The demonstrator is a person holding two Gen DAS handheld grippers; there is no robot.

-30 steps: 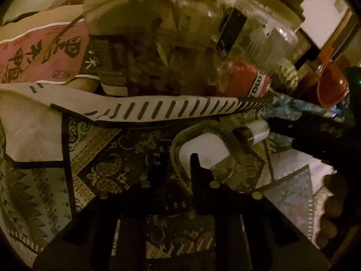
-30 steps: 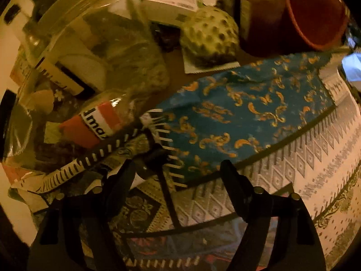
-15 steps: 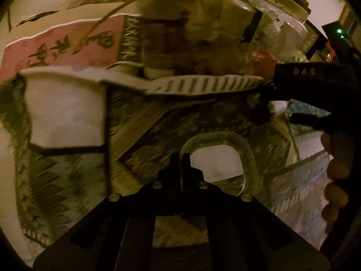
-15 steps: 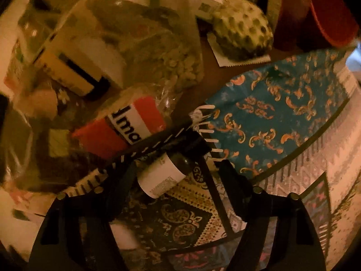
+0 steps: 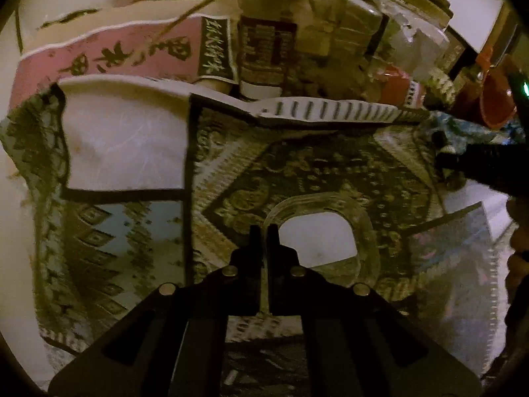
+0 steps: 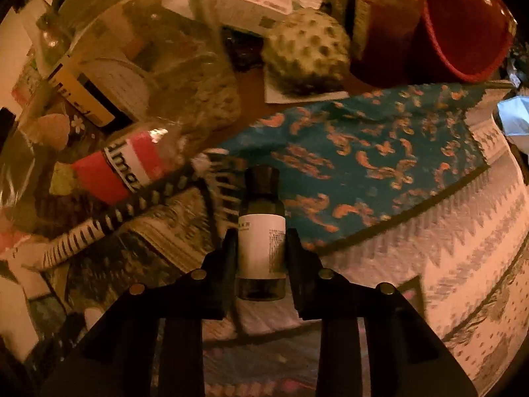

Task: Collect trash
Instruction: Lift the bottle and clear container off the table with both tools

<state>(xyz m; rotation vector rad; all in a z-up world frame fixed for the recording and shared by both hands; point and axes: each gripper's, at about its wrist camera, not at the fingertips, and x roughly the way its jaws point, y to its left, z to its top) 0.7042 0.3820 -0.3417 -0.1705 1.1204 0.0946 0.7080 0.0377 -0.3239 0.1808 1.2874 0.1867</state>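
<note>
- While the right tool (image 6: 262, 241) is being closed, a small dark bottle with a white label (image 6: 261, 244) is being held between its fingers, which are seen touching the label on both sides; the bottle's cap is pointed toward the far side of the scene.
- In the left wrist view, the right tool (image 5: 444, 157) is being shown at the right edge, with the bottle's dark end just seen at its tip.
- The left tool (image 5: 263, 231) is being kept fully narrowed, its fingers nearly touching, with the thin edge of a clear plastic tray (image 5: 360, 211) pinched between them.
- The tray is being held over the patterned cloth (image 5: 314, 172), near the middle of that view; whether it is touching the cloth cannot be told.
- The bench is being covered by that cloth, with a blue and orange patterned section (image 6: 363, 145) seen to the right of the bottle.
- A large clear bag of packets (image 6: 139, 76) is being seen at the far left, with a red and white labelled package (image 6: 125, 168) inside it, near the bottle.
- A bumpy pale ball (image 6: 307, 53) is being rested on a white card at the far middle.
- A red woven basket (image 6: 463, 23) is being seen at the far right.
- A pink printed package (image 5: 115, 56) is being seen at the far left of the left wrist view, beyond the cloth's folded edge.
</note>
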